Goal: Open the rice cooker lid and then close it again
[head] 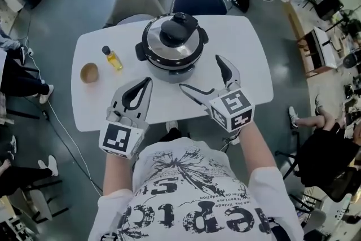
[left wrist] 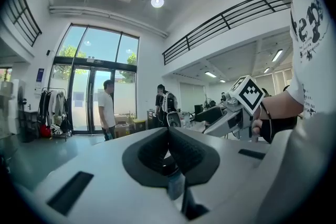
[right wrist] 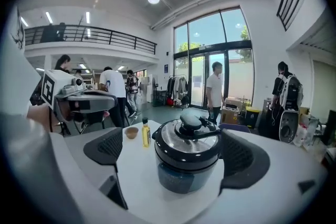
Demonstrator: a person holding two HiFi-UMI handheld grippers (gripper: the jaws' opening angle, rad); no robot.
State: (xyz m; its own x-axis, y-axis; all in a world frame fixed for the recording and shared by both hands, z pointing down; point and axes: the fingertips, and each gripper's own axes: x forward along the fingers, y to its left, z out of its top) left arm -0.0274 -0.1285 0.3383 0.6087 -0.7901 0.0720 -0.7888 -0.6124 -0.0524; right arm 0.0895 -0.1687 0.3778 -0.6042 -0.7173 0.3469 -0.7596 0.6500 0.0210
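A black rice cooker [head: 172, 45] with a shiny steel lid and a black knob stands at the middle of the white table [head: 242, 42], lid down. My right gripper [head: 201, 73] is open just in front of the cooker, one jaw along its right side, touching nothing. In the right gripper view the cooker [right wrist: 189, 152] sits between the spread pads [right wrist: 244, 157], a little ahead of them. My left gripper [head: 148, 83] is shut and empty, hovering near the table's front to the left of the cooker. In the left gripper view its jaws [left wrist: 168, 134] meet and the cooker is hidden.
A small yellow oil bottle [head: 113, 58] and a tan bowl [head: 89, 72] stand left of the cooker. Two chairs, grey [head: 132, 3] and dark blue [head: 197, 0], are tucked in at the table's far side. People stand farther off in the room.
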